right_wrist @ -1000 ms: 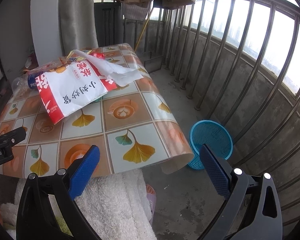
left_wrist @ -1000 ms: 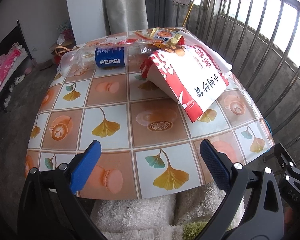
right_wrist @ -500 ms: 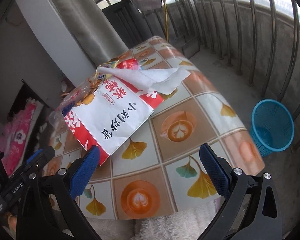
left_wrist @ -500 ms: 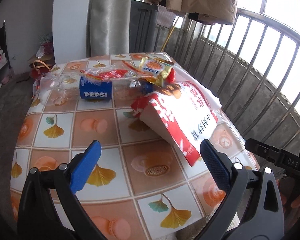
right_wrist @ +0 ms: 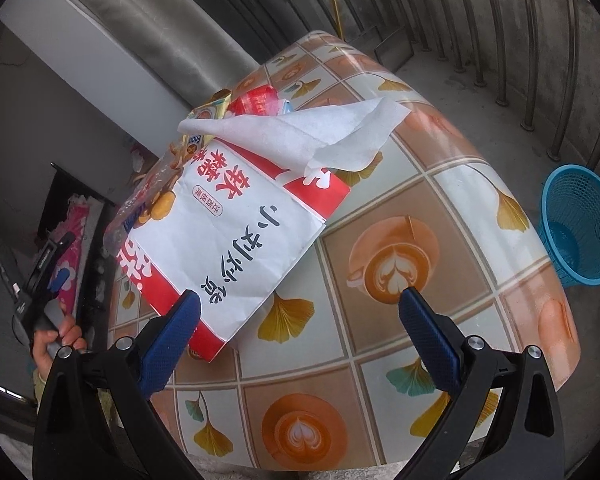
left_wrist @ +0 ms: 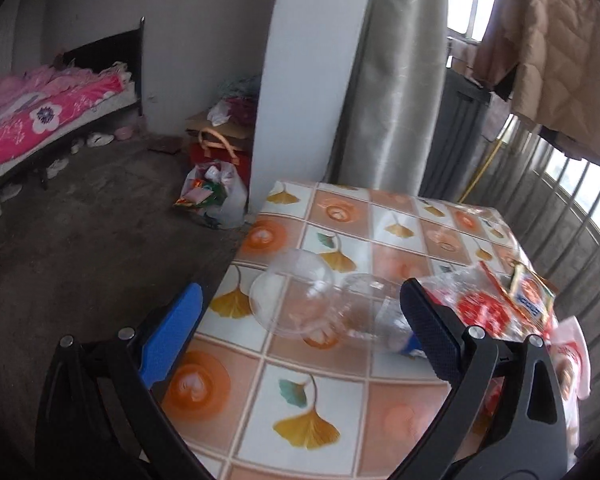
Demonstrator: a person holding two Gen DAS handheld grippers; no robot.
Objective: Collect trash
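A clear plastic Pepsi bottle (left_wrist: 312,300) lies on its side on the tiled tablecloth (left_wrist: 324,400), its base toward me. My left gripper (left_wrist: 296,320) is open, its fingers straddling the bottle's base without touching. Crumpled snack wrappers (left_wrist: 496,304) lie just right of the bottle. In the right wrist view a red and white paper bag (right_wrist: 228,232) lies flat, with a white tissue (right_wrist: 300,132) draped over its far end and wrappers (right_wrist: 236,108) behind. My right gripper (right_wrist: 300,320) is open above the bag's near corner. The left gripper (right_wrist: 44,276) shows at far left, held by a hand.
A blue mesh waste basket (right_wrist: 580,224) stands on the balcony floor right of the table. Metal railings run along the right. A grey curtain (left_wrist: 392,80) and white pillar stand behind the table. A plastic bag of rubbish (left_wrist: 216,196) sits on the floor near a bed (left_wrist: 40,120).
My left gripper has swung left and closed in on the bottle's base end. My right gripper has moved nearer the paper bag, with the basket sliding to the right edge.
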